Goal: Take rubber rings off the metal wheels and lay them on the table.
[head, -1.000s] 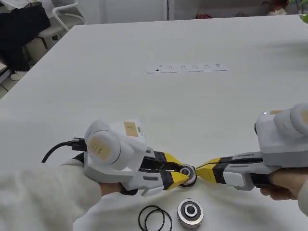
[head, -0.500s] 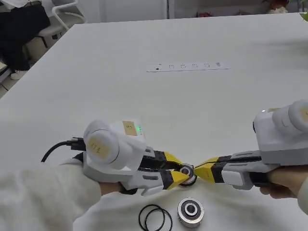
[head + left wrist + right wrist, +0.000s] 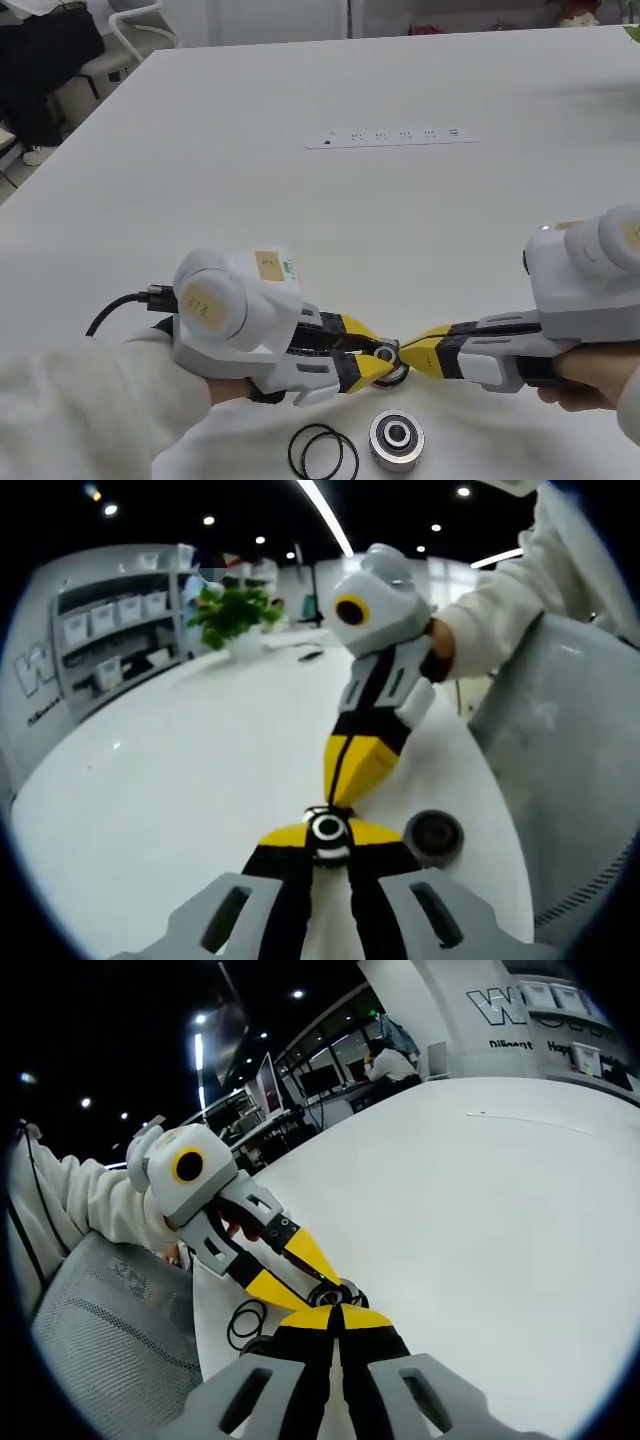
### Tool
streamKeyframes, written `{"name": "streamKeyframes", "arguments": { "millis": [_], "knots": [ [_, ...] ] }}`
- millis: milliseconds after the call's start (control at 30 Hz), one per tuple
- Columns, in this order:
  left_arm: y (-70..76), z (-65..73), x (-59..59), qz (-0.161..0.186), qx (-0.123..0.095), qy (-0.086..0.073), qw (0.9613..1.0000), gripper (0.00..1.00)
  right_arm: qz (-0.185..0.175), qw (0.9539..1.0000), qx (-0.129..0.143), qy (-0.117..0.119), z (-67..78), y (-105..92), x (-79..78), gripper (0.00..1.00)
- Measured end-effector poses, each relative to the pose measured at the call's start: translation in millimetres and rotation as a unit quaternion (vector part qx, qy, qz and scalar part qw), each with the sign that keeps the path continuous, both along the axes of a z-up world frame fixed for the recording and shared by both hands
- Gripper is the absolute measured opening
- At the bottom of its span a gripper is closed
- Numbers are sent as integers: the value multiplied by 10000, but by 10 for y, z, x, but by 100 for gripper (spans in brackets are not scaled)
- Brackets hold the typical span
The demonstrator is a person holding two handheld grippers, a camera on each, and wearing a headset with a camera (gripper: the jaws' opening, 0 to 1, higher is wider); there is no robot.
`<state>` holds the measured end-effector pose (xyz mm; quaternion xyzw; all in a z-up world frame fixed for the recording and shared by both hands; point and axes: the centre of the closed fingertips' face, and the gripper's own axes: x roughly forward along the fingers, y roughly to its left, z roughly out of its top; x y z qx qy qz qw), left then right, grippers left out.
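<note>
Your left gripper (image 3: 380,358) has its jaws clamped on a small metal wheel (image 3: 393,366), held just above the desk (image 3: 300,220) at the near edge of the head view. In the left gripper view the wheel (image 3: 328,830) sits squarely between the yellow tips. Your right gripper (image 3: 412,357) meets it from 3 o'clock. Its jaws are pressed together with the tips right at the wheel's rim. Whether they have a rubber ring pinched between them is too small to tell, even in the right gripper view, where the wheel (image 3: 335,1294) shows just past the tips. At about 6 o'clock from the held wheel, a second wheel (image 3: 396,440) lies flat on the desk. Just beside it at 9 o'clock, two rubber rings (image 3: 322,453) lie overlapping on the surface. So part of the job looks done: those two rings are off and laid down, and the second wheel reads as already stripped, though its rim is too small to confirm. What remains, as far as you can judge, is the wheel in your left jaws: get its ring worked off with the right tips, then set it down near the other two. A white power strip (image 3: 391,138) lies far off at 12 o'clock, well clear of the work.
</note>
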<state>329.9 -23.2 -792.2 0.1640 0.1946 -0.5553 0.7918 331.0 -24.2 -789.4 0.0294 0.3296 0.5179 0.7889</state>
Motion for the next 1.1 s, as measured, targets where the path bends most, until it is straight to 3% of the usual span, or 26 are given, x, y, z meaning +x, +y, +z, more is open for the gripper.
{"name": "streamKeyframes", "arguments": {
  "millis": [567, 600, 633, 667, 733, 800, 1100],
  "knots": [
    [0, 2, -4, 11, -18, -7, 10000, 14, 110, 9999, 33, -84, 26, 31, -25, 0],
    [0, 2, -4, 12, -17, -8, 10000, 14, 202, 9996, 181, -81, 69, 71, -47, 0],
    [-2, 1, -5, 12, -22, -6, 10000, 14, 211, 9977, 637, -40, 212, 167, -63, 0],
    [-8, 0, -6, 9, -24, -6, 10000, 14, 149, 9982, 586, 8, 253, 167, -38, 0],
    [-12, -1, -3, 15, -26, -8, 10000, 14, 356, 9982, 20, -486, 174, 124, 9, 0],
    [-15, 0, -3, 7, -20, -18, 10000, 14, 305, 9990, 245, -238, 169, 164, -34, 0],
    [-18, 2, -4, 35, -5, -6, 10000, 14, 125, 9996, 185, -178, 114, 75, 27, 0]
  ]
}}
